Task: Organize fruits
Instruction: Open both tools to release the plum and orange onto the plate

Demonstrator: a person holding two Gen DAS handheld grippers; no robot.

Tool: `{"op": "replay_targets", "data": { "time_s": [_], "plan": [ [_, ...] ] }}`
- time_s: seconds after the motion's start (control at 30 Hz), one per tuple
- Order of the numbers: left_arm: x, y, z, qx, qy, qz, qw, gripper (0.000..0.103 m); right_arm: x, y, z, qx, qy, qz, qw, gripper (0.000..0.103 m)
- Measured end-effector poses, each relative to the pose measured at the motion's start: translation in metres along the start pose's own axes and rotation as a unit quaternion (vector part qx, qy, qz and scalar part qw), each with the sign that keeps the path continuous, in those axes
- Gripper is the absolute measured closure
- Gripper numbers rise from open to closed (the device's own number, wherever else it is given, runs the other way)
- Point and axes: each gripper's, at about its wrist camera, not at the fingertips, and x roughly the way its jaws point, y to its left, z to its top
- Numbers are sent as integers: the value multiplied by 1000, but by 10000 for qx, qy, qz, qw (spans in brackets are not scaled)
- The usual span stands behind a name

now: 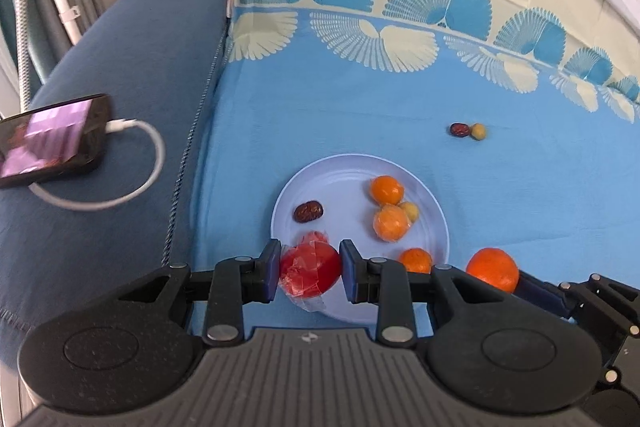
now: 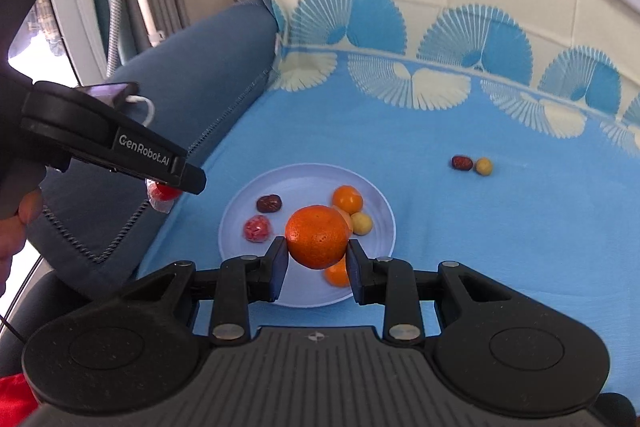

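My left gripper (image 1: 308,259) is shut on a red fruit in clear wrap (image 1: 310,271), held over the near left rim of the pale plate (image 1: 352,163). My right gripper (image 2: 318,251) is shut on a large orange (image 2: 318,237) above the plate (image 2: 304,175). On the plate lie a dark date (image 2: 269,203), a second wrapped red fruit (image 2: 256,229), several small oranges (image 2: 347,197) and a small yellow fruit (image 2: 362,223). Off the plate, to the far right on the cloth, a date (image 2: 462,162) touches a yellow fruit (image 2: 484,166).
The plate rests on a blue cloth with fan patterns (image 1: 320,107) spread over a sofa seat. On the blue armrest (image 1: 132,67) at the left lies a phone (image 1: 52,143) with a white cable (image 1: 154,155). A hand (image 2: 16,227) holds the left gripper.
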Motion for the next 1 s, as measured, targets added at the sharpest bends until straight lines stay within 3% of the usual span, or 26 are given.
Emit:
{"op": "replay_targets", "data": {
  "time_s": [0.33, 0.57, 0.6, 0.63, 0.67, 0.7, 0.73, 0.77, 1.0],
  "plan": [
    [79, -6, 19, 212, 306, 71, 9993, 68, 77, -11, 7, 78, 541, 77, 9985, 70],
    [108, -6, 22, 297, 415, 167, 9986, 68, 108, -17, 9, 56, 744, 103, 9972, 70],
    [111, -5, 22, 292, 426, 138, 9986, 65, 112, -18, 10, 61, 773, 113, 9969, 68],
    [112, -6, 23, 298, 423, 111, 9986, 49, 115, -19, 11, 82, 793, 107, 9968, 68],
    [112, -6, 23, 307, 385, 99, 9987, 37, 117, -20, 13, 113, 791, 87, 9968, 62],
    [109, -6, 23, 310, 304, 112, 9990, 11, 118, -22, 14, 132, 793, 80, 9967, 56],
    [104, -6, 23, 308, 188, 173, 9992, 1, 118, -23, 16, 151, 792, 81, 9967, 44],
    [98, -7, 22, 306, 29, 241, 9992, 0, 115, -24, 17, 172, 772, 53, 9969, 33],
    [51, -7, -2, 601, -74, 380, 9974, 0, 65, -25, 14, 125, 558, -184, 9982, 8]
  ]
}}
